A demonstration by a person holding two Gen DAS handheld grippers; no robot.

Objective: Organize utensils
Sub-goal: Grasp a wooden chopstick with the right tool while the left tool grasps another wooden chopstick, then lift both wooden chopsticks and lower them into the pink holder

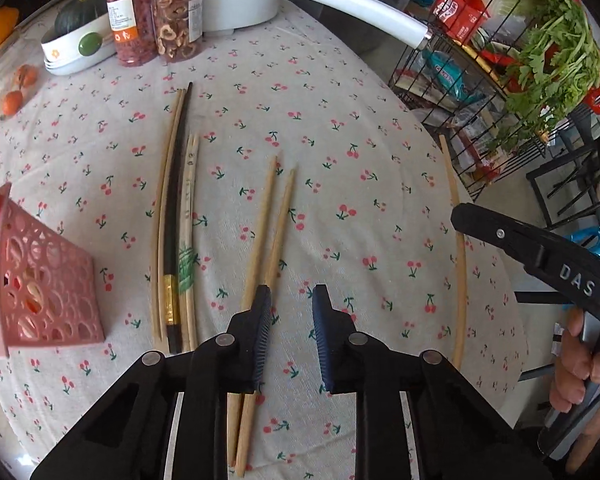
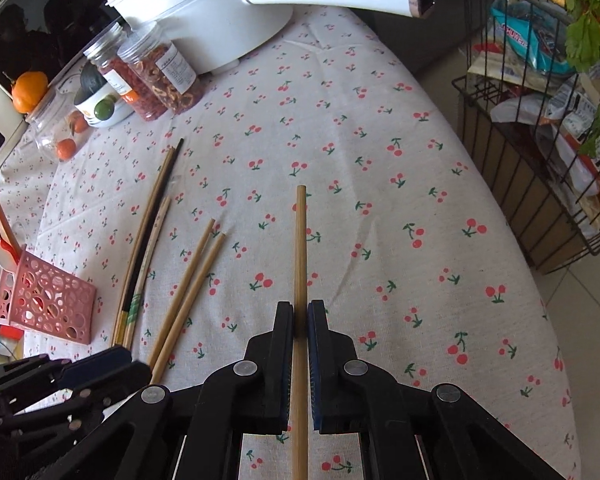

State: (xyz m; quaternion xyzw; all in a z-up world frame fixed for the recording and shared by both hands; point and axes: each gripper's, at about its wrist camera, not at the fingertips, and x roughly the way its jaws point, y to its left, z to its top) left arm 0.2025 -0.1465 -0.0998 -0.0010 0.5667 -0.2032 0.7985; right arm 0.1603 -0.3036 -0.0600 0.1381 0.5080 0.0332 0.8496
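My right gripper (image 2: 300, 314) is shut on a single wooden chopstick (image 2: 300, 240) that points away from me above the cherry-print tablecloth; it also shows in the left wrist view (image 1: 458, 240). My left gripper (image 1: 292, 300) is open, low over the cloth, its left finger over a pair of wooden chopsticks (image 1: 274, 216). That pair also shows in the right wrist view (image 2: 192, 284). A bundle of several longer chopsticks (image 1: 176, 216), one black with a gold band, lies left of the pair. A pink perforated utensil holder (image 1: 40, 280) lies at the left.
Two clear jars of dried food (image 1: 156, 20), a white pot with a long handle (image 1: 352, 4), a bowl with a squash (image 1: 80, 40) and a jar of small oranges (image 2: 60, 132) stand at the back. A wire rack with greens (image 1: 520, 80) stands off the table's right edge.
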